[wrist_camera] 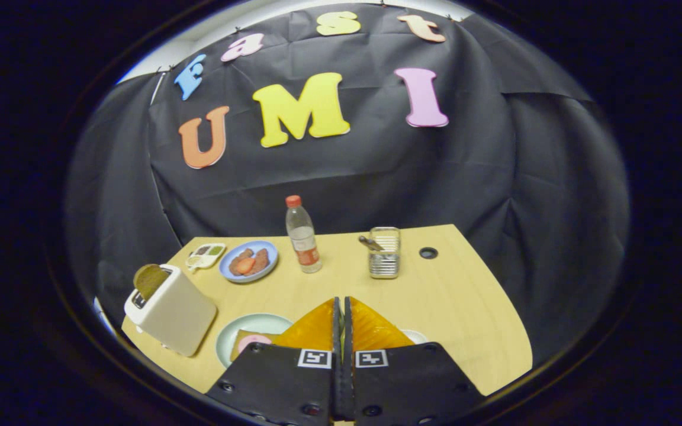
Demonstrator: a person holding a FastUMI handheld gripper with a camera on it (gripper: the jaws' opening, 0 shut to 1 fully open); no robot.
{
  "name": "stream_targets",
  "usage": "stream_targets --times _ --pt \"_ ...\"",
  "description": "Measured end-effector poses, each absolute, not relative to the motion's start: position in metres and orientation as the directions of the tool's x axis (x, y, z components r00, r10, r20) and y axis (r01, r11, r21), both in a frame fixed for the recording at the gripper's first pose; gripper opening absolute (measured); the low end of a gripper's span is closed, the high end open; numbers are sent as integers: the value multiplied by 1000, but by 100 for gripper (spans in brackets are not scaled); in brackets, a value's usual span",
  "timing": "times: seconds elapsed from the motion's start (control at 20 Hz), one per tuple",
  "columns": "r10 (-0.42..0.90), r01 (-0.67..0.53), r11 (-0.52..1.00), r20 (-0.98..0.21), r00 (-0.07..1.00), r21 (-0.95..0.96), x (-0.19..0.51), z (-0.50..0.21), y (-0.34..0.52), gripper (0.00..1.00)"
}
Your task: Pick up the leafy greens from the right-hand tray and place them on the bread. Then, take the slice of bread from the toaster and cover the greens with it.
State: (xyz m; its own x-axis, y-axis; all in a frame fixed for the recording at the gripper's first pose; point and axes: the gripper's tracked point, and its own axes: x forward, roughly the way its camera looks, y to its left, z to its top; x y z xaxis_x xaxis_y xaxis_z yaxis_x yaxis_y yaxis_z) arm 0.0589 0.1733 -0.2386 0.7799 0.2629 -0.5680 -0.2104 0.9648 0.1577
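Note:
My gripper (341,300) is shut with nothing between its fingers, held above the near part of the wooden table (436,296). Just left of the fingers lies a pale green plate (240,328) carrying a slice of bread (240,342) with a pink round slice (254,341) on top. Further left stands a white toaster (172,310) with a brown slice of bread (148,278) sticking up from its slot. A white rim of a tray (417,335) peeks out right of the fingers; its contents are hidden behind them.
Beyond the fingers stand a clear bottle with a red cap (302,235) and a metal wire holder (384,253). A blue plate with food (248,261) and a small white tray (206,255) sit at the far left. A round hole (428,252) marks the tabletop.

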Motion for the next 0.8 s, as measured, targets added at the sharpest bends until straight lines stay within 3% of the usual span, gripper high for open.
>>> stream_targets --times 0.5,0.8 --pt "440 -307 896 -557 705 319 17 -244 366 0" --pt "475 -269 873 -588 655 406 6 -280 405 0"
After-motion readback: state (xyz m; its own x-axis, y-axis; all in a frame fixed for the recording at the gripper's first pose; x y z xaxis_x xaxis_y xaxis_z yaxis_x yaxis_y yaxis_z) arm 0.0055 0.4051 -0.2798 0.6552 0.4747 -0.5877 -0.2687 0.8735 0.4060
